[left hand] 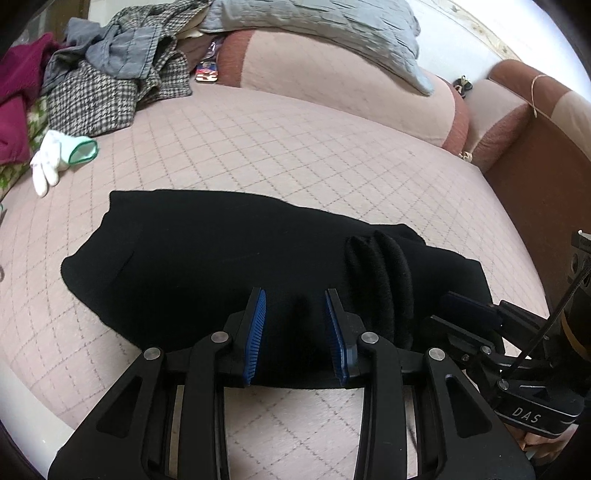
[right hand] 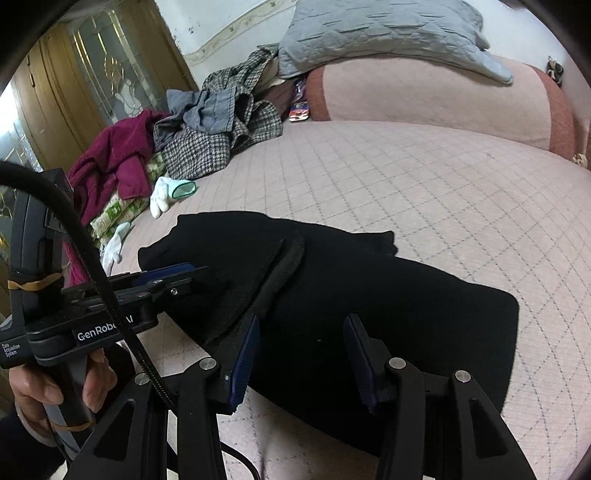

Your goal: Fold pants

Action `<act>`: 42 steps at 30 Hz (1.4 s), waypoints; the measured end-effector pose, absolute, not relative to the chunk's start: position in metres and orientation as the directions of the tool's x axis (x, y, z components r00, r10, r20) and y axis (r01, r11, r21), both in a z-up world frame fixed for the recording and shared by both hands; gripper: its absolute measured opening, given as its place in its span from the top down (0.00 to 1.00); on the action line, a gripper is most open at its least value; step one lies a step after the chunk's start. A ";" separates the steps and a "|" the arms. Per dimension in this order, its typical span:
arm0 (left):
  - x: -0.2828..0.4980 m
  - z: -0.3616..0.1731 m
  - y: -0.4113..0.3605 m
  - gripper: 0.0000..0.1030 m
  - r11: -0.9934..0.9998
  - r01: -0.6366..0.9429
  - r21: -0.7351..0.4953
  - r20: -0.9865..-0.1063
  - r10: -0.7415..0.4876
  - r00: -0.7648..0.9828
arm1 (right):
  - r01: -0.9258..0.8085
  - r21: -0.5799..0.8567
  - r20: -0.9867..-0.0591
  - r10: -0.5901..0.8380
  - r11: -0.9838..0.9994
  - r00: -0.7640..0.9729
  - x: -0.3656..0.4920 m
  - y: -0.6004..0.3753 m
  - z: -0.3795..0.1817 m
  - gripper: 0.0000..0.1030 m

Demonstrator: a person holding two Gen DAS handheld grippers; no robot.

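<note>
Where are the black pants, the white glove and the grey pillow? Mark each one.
black pants (left hand: 207,254): left wrist view, flat middle of the folded fabric.
white glove (left hand: 50,162): left wrist view, palm below the green cuff.
grey pillow (right hand: 384,33): right wrist view, centre of its quilted face.

Black pants (left hand: 229,266) hide their own folds; near edge behind gripper (left hand: 295,332)

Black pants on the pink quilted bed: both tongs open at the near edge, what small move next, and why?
Probably close both tongs on the near edge of the black fabric pants. The left tongs and right tongs stand open over it, gripping nothing, so no fold can start.
</note>
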State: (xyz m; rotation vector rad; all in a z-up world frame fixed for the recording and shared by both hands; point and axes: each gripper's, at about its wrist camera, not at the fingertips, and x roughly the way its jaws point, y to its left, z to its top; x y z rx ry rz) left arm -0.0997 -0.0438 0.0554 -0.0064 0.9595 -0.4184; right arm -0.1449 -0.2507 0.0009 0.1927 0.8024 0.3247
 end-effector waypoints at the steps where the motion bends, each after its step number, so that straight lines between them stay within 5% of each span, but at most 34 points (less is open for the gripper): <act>1: -0.100 0.055 -0.042 0.70 0.921 0.339 -0.192 -0.794 -0.349 0.498 | -0.214 0.291 -0.672 0.358 0.933 0.648 -0.145 -0.250 0.001 0.55; 7: -0.099 0.049 -0.040 0.69 0.923 0.316 -0.219 -0.804 -0.354 0.477 | -0.228 0.302 -0.680 0.377 0.926 0.629 -0.139 -0.242 -0.002 0.55; 11: -0.096 0.046 -0.035 0.48 0.922 0.294 -0.252 -0.800 -0.370 0.472 | -0.214 0.328 -0.692 0.388 0.920 0.609 -0.132 -0.240 -0.011 0.55; 31: -0.094 0.054 0.017 0.48 0.946 0.161 -0.280 -0.797 -0.323 0.511 | -0.298 0.279 -0.694 0.407 0.913 0.594 -0.128 -0.209 0.002 0.55; 42: -0.103 0.053 0.056 0.48 0.918 -0.010 -0.398 -0.782 -0.333 0.526 | -0.327 0.283 -0.657 0.430 0.902 0.619 -0.099 -0.207 0.032 0.52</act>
